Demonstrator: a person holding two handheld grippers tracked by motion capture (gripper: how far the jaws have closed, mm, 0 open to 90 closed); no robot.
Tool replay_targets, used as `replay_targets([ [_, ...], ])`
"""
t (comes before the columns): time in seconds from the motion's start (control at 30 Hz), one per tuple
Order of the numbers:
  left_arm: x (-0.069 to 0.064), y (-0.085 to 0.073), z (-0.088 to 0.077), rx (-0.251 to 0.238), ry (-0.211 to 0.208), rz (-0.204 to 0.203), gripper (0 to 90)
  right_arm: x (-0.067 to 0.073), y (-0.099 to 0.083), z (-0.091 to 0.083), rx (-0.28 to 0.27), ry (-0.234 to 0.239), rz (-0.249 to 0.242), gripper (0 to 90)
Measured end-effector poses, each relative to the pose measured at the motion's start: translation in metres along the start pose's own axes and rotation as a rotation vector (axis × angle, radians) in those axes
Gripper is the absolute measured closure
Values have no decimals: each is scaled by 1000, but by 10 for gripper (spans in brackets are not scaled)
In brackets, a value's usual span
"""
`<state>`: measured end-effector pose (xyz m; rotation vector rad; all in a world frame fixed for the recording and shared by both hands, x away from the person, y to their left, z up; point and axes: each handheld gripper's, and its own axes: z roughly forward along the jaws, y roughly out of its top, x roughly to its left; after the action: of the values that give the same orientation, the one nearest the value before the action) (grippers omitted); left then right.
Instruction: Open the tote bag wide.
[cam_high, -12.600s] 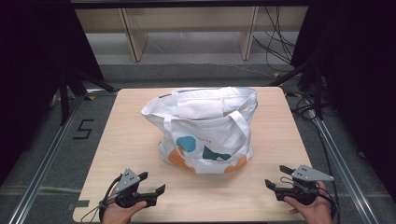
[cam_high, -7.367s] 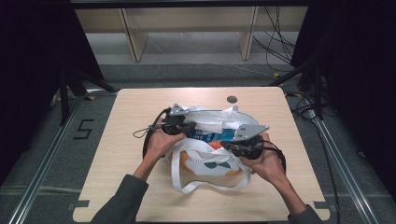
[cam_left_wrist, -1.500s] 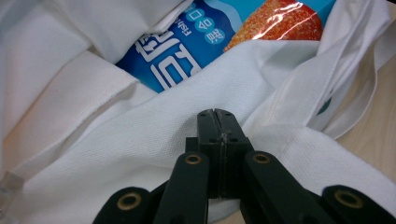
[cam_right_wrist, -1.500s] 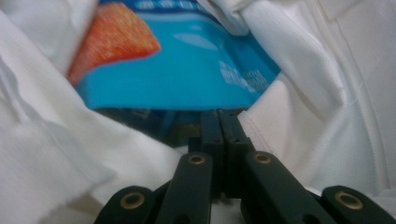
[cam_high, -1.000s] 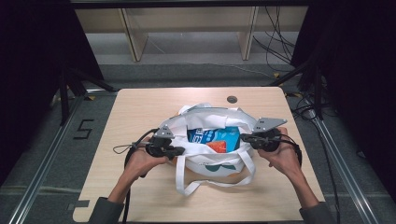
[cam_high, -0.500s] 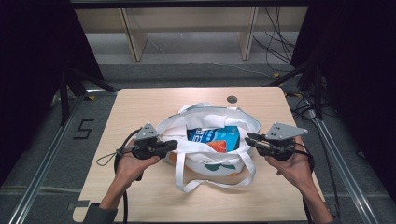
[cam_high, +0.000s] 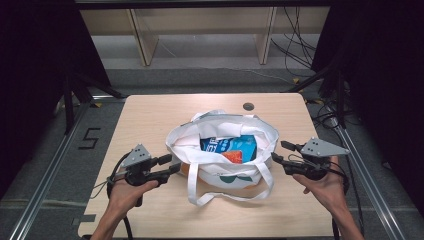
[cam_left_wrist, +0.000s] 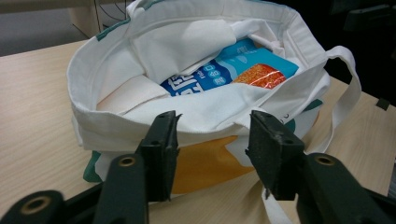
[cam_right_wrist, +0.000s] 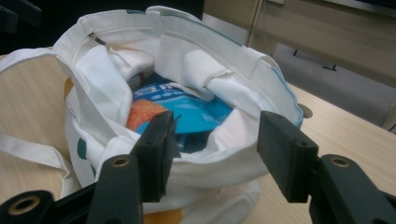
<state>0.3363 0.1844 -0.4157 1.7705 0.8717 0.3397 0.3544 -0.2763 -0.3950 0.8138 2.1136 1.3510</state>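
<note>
Two grippers flank a white tote bag (cam_high: 222, 157) at mid-table in the high view: left gripper (cam_high: 167, 166), right gripper (cam_high: 281, 154). Each gripper view shows jaws just opened, released, gripping nothing, the bag's rim just beyond, blue packet (cam_left_wrist: 219, 70) inside.

The white tote bag (cam_high: 220, 150) bears orange and teal shapes; the packet (cam_high: 228, 146) is blue and orange.

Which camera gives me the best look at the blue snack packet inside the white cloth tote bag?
The left gripper view: the blue snack packet lies close and sharp in the white cloth tote bag, print and orange patch readable. The right gripper view has the packet partly behind a black jaw. The high view shows it small, from above.
</note>
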Motion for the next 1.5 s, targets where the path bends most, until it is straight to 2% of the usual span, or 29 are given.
replay_targets([
  [0.03, 0, -3, -2, -8, 3, -4, 470, 1, -2, -2, 7, 13, 12, 449],
  [0.13, -3, -10, -6, -21, 7, -12, 441, 0, -5, -5, -1, -11, 3, 415],
  [0.17, -4, -12, -7, -16, 22, -15, 427, 0, -6, -6, -12, -2, 8, 405],
  [0.2, -4, -13, -8, -19, 18, -2, 411, 1, -8, -7, -26, -22, 17, 400],
  [0.27, -5, -17, -10, -22, 23, -20, 396, 1, -9, -11, -17, -16, 30, 393],
  [0.3, -4, -18, -10, -30, 10, -3, 389, 1, -11, -13, -26, -22, 36, 391],
  [0.33, -6, -19, -11, -34, 32, -28, 378, 0, -12, -13, -43, -32, 31, 387],
  [0.37, -6, -20, -11, -36, 27, -22, 370, -1, -12, -14, -41, -16, 37, 380],
  [0.43, -7, -20, -13, -33, 33, -13, 357, -3, -14, -16, -53, -27, 5, 374],
  [0.47, -7, -21, -13, -38, 21, -2, 355, 1, -15, -18, -28, -27, 64, 374],
  [0.5, -8, -22, -12, -45, 24, -25, 352, 1, -15, -19, -27, -28, 65, 374],
  [0.57, -9, -22, -13, -46, 31, -24, 340, -2, -17, -19, -49, -35, 29, 370],
  [0.6, -10, -23, -13, -46, 34, -22, 337, -3, -18, -18, -56, -28, 31, 370],
  [0.63, -10, -23, -13, -47, 36, -24, 337, 0, -18, -20, -31, -31, 64, 370],
  [0.77, -10, -27, -16, -39, 40, -3, 328, -2, -21, -21, -55, -29, 34, 365],
  [0.8, -11, -28, -16, -42, 41, -5, 327, 2, -22, -23, -31, -32, 78, 362],
  [0.83, -11, -30, -16, -39, 39, -2, 323, -1, -23, -23, -45, -41, 55, 361],
  [0.87, -11, -31, -16, -41, 35, -6, 318, 2, -24, -24, -37, -43, 81, 358],
  [0.9, -12, -32, -17, -36, 38, -5, 316, -1, -25, -23, -60, -54, 45, 353],
  [0.93, -12, -34, -17, -36, 39, 2, 315, 3, -26, -25, -31, -47, 81, 351],
  [0.97, -13, -35, -18, -34, 48, -15, 312, 0, -27, -25, -44, -56, 50, 349],
  [1.1, -15, -41, -19, -41, 49, -21, 309, 4, -31, -27, -27, -40, 72, 343],
  [1.17, -15, -43, -20, -37, 41, 6, 306, 2, -33, -27, -34, -49, 40, 340],
  [1.23, -16, -45, -21, -35, 45, 3, 301, 6, -35, -28, -32, -51, 70, 339],
  [1.3, -17, -47, -22, -36, 50, -16, 290, 4, -37, -27, -38, -44, 34, 337],
  [1.33, -18, -48, -23, -32, 60, -14, 290, 8, -38, -28, -16, -38, 72, 337],
  [1.4, -18, -50, -23, -33, 59, -16, 278, 10, -40, -27, -24, -50, 79, 332],
  [1.43, -18, -51, -23, -33, 57, -9, 275, 8, -41, -26, -36, -48, 49, 324],
  [1.5, -18, -53, -23, -32, 57, 0, 270, 9, -43, -27, -26, -47, 47, 319],
])
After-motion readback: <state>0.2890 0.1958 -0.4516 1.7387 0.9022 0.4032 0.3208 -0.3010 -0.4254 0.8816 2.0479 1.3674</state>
